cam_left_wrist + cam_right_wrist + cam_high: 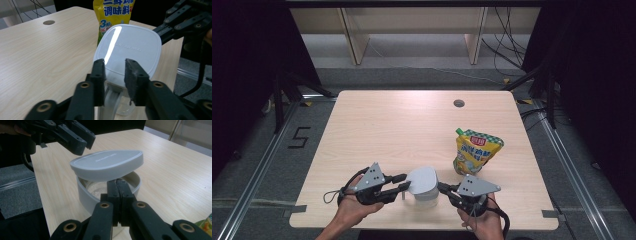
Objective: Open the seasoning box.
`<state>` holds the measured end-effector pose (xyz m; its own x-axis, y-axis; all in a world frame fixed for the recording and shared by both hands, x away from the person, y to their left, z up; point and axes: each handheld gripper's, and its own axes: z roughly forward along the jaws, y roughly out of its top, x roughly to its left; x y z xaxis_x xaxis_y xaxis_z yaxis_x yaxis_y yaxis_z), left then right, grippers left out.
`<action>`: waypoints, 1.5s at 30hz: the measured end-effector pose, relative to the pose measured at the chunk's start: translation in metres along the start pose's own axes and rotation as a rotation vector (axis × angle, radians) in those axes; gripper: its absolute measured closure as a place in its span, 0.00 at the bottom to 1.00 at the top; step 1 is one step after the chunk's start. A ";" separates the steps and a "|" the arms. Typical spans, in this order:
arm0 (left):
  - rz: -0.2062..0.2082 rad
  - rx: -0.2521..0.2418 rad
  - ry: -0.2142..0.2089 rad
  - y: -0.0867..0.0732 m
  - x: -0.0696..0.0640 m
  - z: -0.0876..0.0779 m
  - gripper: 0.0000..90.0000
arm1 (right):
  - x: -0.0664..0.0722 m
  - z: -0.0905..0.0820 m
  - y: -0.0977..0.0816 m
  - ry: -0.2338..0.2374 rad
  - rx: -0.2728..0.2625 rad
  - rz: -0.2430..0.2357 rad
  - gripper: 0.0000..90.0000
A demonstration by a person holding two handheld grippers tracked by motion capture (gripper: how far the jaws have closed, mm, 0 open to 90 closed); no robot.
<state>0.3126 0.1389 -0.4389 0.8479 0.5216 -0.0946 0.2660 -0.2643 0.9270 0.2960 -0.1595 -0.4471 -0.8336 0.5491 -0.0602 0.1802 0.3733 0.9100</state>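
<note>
Container (86, 195): round, pale plastic, near the table's (377, 125) front edge, between both grippers; powder inside. Lid (107, 165): white, rounded-square, glossy, raised and tilted above the rim. Left gripper (113, 75): jaws narrowly parted beside the lid. Right gripper (117, 185): closed on the container's rim.

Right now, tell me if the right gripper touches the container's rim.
Touching. The right gripper view shows the right gripper closed tight on the near rim of the white container, under its tilted lid.
</note>
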 end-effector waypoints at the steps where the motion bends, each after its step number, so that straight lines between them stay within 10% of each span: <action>1: 0.008 0.005 -0.015 0.000 0.002 -0.003 0.64 | 0.002 0.000 0.000 -0.005 0.000 0.016 1.00; 8: 0.028 0.087 0.008 -0.024 0.010 -0.009 0.43 | 0.004 0.003 0.008 -0.002 -0.009 -0.018 1.00; 23: 0.023 0.213 0.089 -0.058 0.021 -0.016 0.34 | 0.018 0.014 0.027 0.015 -0.033 -0.072 1.00; 45: 0.024 0.215 0.090 -0.064 0.025 -0.012 0.29 | 0.027 0.028 0.035 0.062 -0.033 -0.092 0.97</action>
<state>0.3107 0.1786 -0.4959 0.8137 0.5804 -0.0319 0.3457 -0.4391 0.8293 0.2943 -0.1111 -0.4282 -0.8767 0.4659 -0.1197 0.0850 0.3950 0.9147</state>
